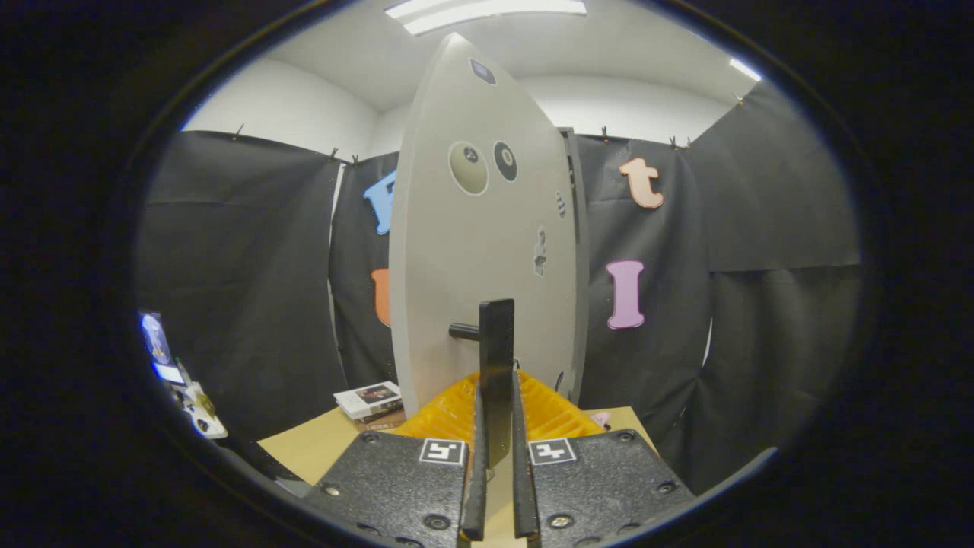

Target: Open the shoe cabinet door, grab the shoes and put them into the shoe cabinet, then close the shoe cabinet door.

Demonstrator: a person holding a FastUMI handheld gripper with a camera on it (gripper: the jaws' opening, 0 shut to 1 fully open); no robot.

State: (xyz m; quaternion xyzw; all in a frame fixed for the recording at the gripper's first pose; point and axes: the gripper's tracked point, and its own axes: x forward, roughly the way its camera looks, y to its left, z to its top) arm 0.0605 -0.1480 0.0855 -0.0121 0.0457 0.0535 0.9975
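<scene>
While the door stands ajar:
Hand-held gripper (495, 426): clamped on the door handle (495, 365).
Cabinet door (479, 251): seen nearly edge-on.
Books (373, 401): stacked on the surface (319, 445).

My fingers (475, 472) clamp the door's black handle (496, 373), so the grey cabinet door (479, 251) blocks everything ahead. Open room lies either side, with books (370, 401) on the table (312, 449) left.

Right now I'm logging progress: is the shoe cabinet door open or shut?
Open: the door is swung out toward the camera, showing its edge. The tool is clamped on its dark handle.
</scene>
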